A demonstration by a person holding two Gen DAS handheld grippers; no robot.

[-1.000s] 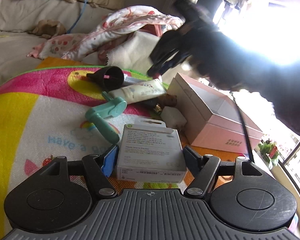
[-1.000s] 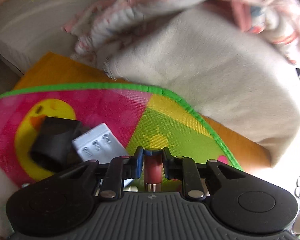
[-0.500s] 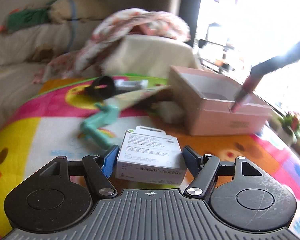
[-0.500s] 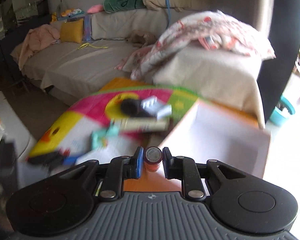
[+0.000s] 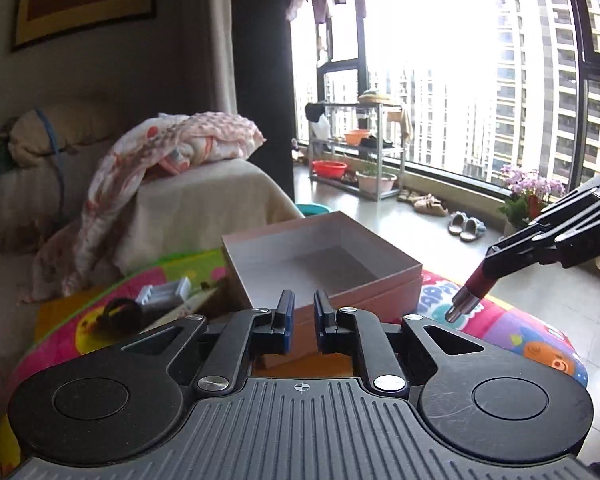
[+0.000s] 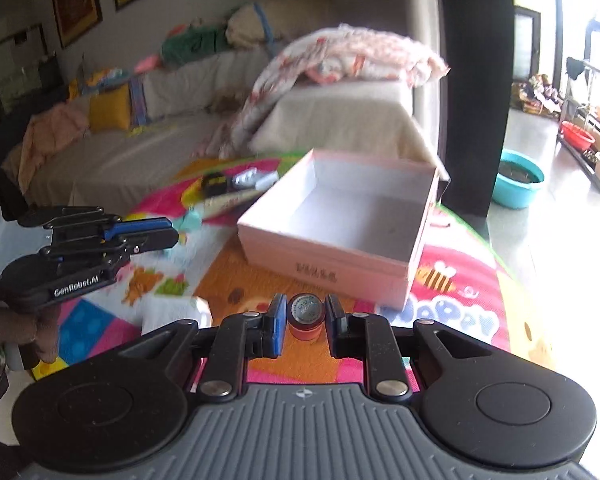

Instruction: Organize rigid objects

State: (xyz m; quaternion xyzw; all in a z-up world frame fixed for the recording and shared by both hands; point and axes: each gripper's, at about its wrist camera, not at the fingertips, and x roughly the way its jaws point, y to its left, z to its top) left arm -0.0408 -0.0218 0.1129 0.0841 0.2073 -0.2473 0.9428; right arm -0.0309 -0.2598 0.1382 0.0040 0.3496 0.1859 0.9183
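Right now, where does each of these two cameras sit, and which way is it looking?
Left wrist: sits on the left gripper, facing the box and window; its own empty fingers show, plus the right gripper holding a lipstick.
Right wrist: sits on the right gripper, facing the box and sofa; its fingers grip the lipstick, left gripper at left.
Shared: box, mat, lipstick, blanket.

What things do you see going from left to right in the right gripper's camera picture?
Black left gripper → small white box on the play mat → red lipstick tube with a silver end held in the right gripper → open pink cardboard box → teal plastic basin on the floor.
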